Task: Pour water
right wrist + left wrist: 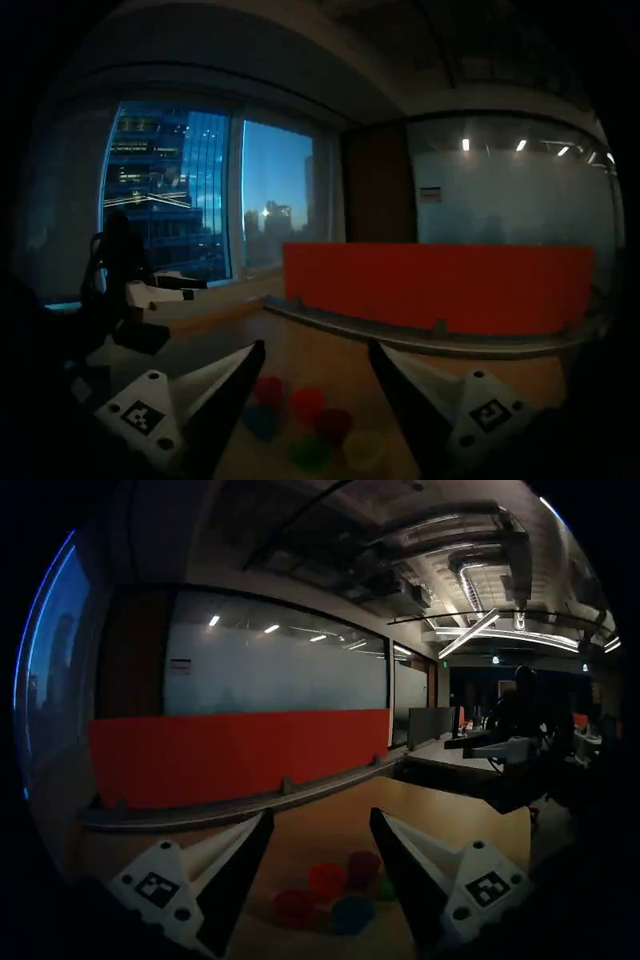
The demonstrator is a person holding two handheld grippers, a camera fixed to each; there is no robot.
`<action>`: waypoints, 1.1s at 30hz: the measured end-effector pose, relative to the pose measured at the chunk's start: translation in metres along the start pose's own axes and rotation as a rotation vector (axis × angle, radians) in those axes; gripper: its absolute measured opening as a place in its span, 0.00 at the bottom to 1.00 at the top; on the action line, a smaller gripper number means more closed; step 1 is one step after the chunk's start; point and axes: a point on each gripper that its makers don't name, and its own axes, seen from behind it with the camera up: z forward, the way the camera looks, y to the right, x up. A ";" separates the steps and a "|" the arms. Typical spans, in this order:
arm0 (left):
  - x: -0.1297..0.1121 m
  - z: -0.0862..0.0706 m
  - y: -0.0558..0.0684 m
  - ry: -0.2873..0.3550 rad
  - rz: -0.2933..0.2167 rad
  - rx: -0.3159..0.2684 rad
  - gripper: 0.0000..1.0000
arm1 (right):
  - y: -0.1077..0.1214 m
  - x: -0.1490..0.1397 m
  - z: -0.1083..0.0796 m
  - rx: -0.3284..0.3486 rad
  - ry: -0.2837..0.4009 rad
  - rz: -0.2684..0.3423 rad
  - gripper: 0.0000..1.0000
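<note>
From the left gripper view I look low over the counter [336, 824] at the red partition [240, 756], office [512, 712] far right. My right gripper view faces the same partition, windows [272, 192] far left. Both share the near cups [326, 878].

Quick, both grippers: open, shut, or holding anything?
Left gripper: open, holding nothing.
Right gripper: open, holding nothing.

— Where do the cups [306, 400] lie?
— In a tight cluster on the wooden table [336, 356].
— Colours?
— Several red cups [326, 878], a blue cup [260, 418], a green cup [310, 450] and a yellow cup [364, 448]. Dim light hides their contents.
</note>
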 end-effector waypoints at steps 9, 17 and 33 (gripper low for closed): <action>-0.018 0.005 0.006 -0.067 0.034 -0.041 0.89 | -0.001 -0.019 -0.003 0.022 -0.088 -0.027 0.99; -0.030 0.010 0.010 -0.112 0.041 -0.073 0.89 | 0.003 -0.031 -0.007 0.031 -0.139 -0.056 0.99; -0.083 0.020 0.014 -0.200 0.041 -0.097 0.89 | 0.002 -0.085 -0.006 0.071 -0.246 -0.098 0.99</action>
